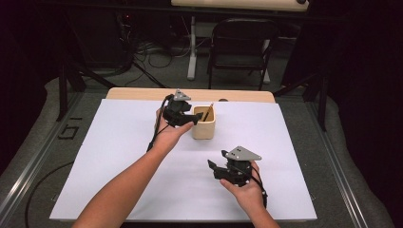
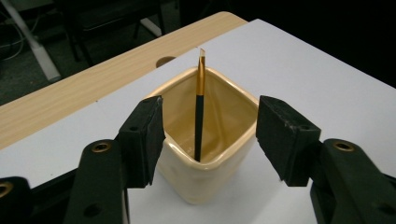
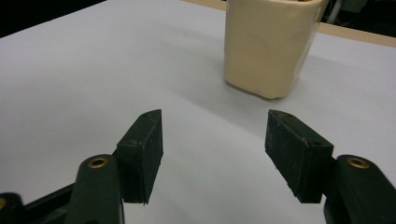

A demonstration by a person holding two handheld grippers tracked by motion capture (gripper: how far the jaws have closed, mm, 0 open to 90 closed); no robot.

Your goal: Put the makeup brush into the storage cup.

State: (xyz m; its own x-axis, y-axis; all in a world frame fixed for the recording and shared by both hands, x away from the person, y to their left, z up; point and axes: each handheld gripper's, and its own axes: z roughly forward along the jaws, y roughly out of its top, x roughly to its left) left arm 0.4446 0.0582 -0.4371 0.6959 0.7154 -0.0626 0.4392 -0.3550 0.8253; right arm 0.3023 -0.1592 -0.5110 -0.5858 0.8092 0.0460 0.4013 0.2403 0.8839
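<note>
A cream square cup (image 1: 204, 126) stands on the white sheet (image 1: 119, 156) toward the back middle. A thin pen (image 1: 207, 112), black below and gold above, leans inside it. My left gripper (image 1: 194, 118) is at the cup's left side. In the left gripper view the cup (image 2: 210, 182) sits between and just beyond the open jaws of the left gripper (image 2: 210, 135), with the pen (image 2: 199, 121) upright in it. My right gripper (image 1: 213, 166) rests lower right of the cup. The right gripper (image 3: 215, 149) is open over bare sheet, with the cup (image 3: 266, 46) some way ahead.
The white sheet covers most of a wooden table whose far edge (image 1: 142, 93) has a small round hole (image 1: 222, 100). A black chair (image 1: 240, 42) and cables stand on the floor beyond. Dark surroundings flank both sides.
</note>
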